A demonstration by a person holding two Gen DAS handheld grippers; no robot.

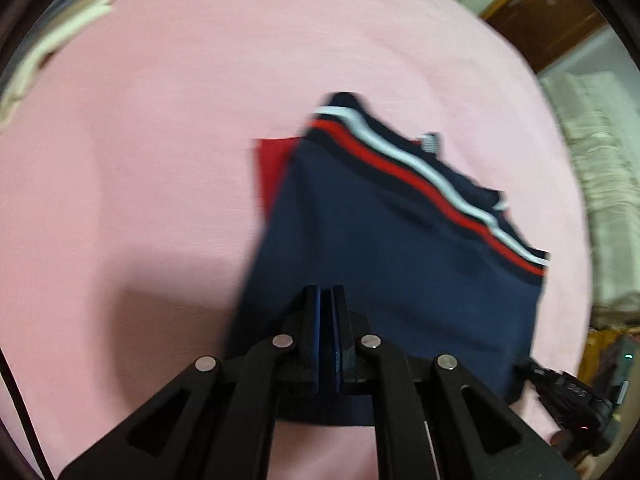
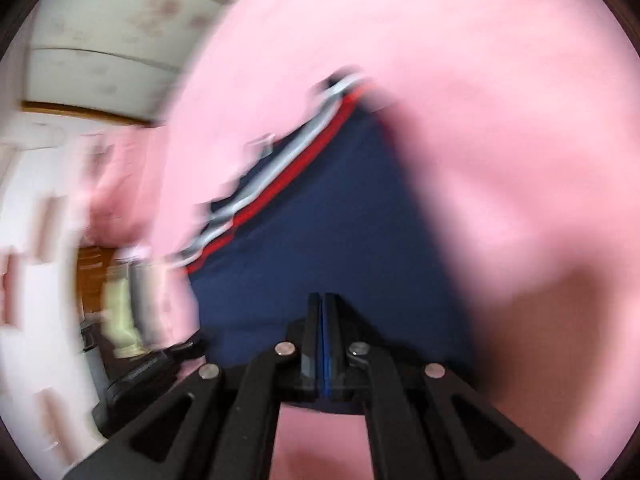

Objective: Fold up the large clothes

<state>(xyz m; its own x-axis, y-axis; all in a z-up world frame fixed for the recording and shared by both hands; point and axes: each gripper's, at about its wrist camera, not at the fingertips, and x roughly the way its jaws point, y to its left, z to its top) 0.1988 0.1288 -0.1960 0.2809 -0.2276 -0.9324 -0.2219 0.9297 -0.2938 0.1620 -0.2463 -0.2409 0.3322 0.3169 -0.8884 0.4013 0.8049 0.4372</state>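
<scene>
A navy garment (image 1: 380, 240) with a red and a white stripe along its far edge lies partly folded on the pink bed sheet (image 1: 180, 140); a red part shows at its left side. My left gripper (image 1: 328, 292) is shut on the garment's near edge. The other gripper shows at the lower right of the left wrist view (image 1: 568, 396). In the blurred right wrist view the same navy garment (image 2: 320, 220) stretches away from my right gripper (image 2: 322, 298), which is shut on its near edge.
Folded pale clothes (image 1: 48, 40) lie at the far left of the bed. A wooden door (image 1: 548, 12) and a heap of light bedding (image 1: 600, 184) stand beyond the bed's right edge. A wall and wooden furniture (image 2: 92, 272) show left in the right wrist view.
</scene>
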